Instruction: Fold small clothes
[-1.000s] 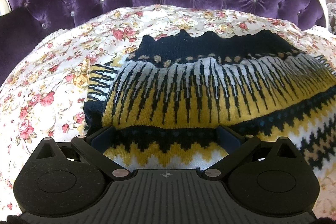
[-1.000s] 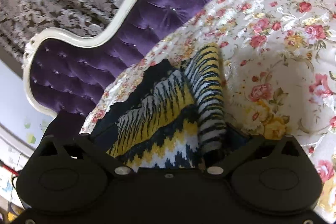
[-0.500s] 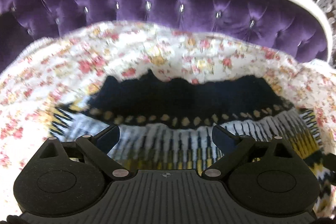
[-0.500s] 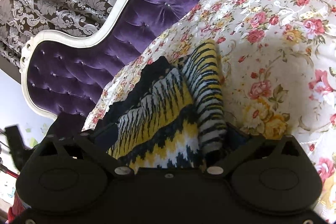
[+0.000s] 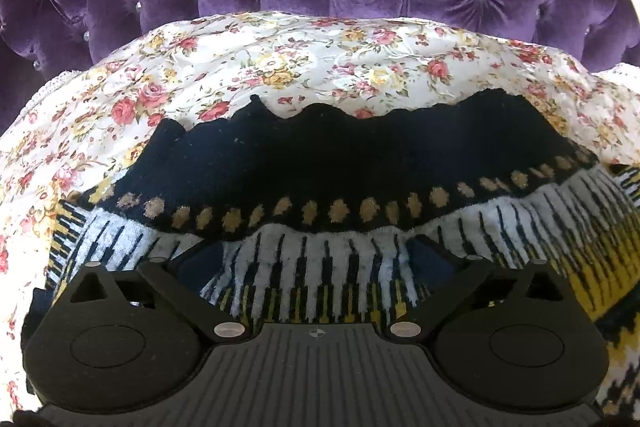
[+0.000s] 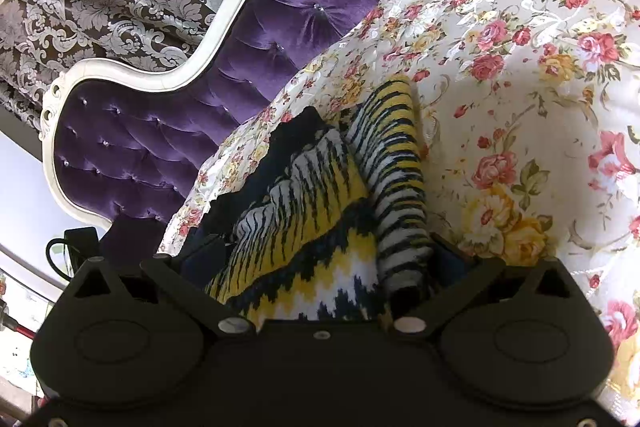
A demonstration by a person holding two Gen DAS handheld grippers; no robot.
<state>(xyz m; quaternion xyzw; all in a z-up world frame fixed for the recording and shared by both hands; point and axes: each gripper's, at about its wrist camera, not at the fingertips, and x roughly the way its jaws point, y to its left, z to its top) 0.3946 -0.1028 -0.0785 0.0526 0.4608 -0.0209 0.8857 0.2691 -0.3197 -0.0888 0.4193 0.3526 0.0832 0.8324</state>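
Lying crosswise, navy-hemmed sweater point(image 5: 344, 163) on bedspread point(image 5: 280, 67)

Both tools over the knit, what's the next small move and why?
Probably lower the left tool onto the navy, yellow and white patterned knit sweater and close: its jaws stand wide with cloth between them, while the right tool also straddles a bunched fold.

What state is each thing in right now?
Sweater: partly folded, lying on the floral cover, dark hem band uppermost.
Sleeve: folded along the sweater's right edge.
Left gripper: open, fingers astride the striped knit.
Right gripper: open, fingers astride sweater and sleeve.
Floral cover: spread, slightly rumpled.
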